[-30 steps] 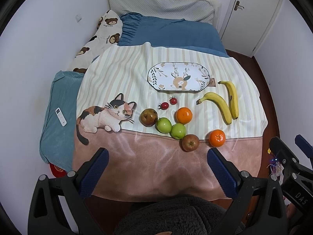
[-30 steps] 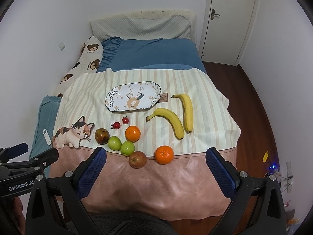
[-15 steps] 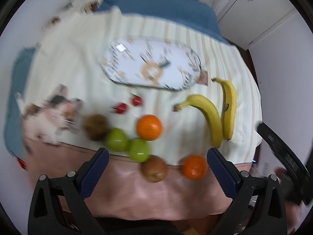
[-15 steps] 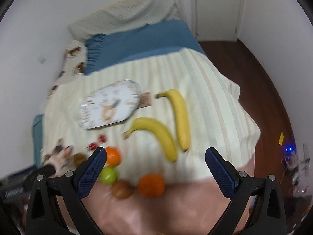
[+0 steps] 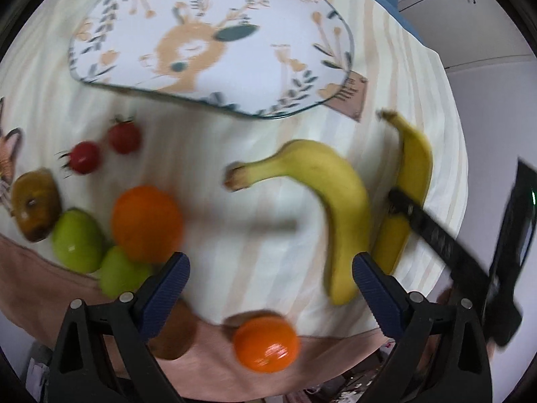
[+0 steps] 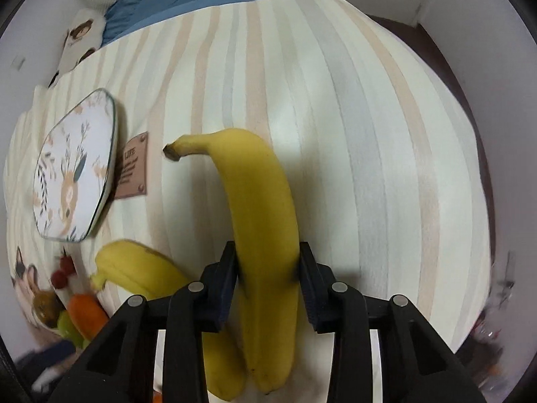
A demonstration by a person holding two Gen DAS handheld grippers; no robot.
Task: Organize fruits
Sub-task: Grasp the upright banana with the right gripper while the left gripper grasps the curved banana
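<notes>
Showing: a bed covered by a striped blanket (image 6: 335, 117), fruit laid out on it, seen from two gripper cameras.
Right gripper (image 6: 266, 265): pointing down at the blanket, jaws closing on the far-right banana (image 6: 265, 235), a pad touching each side of its middle.
Far-right banana: lying on the stripes, stem toward the far end of the bed.
Second banana (image 5: 325, 194): curved, just left of the gripped one, touching it at the near end.
Left gripper (image 5: 270, 268): jaws spread wide, nothing between them, hovering over bare blanket between the oranges and the bananas.
Plate (image 5: 107, 10): oval, white, printed with a deer and leaves, empty, at the far side.
Oranges: one (image 5: 146, 223) left of centre, another (image 5: 265, 342) near the blanket's pink edge.
Green apples (image 5: 79, 241): two, touching, at the near left.
Brown fruit (image 5: 35, 206): far left of the row; another partly hidden behind the left finger.
Cherry tomatoes (image 5: 84, 158): two, beyond the apples.
Writing: a brown patch (image 6: 132, 168) sewn on the blanket beside the plate reads "LIFE"; smaller lines are unreadable.
</notes>
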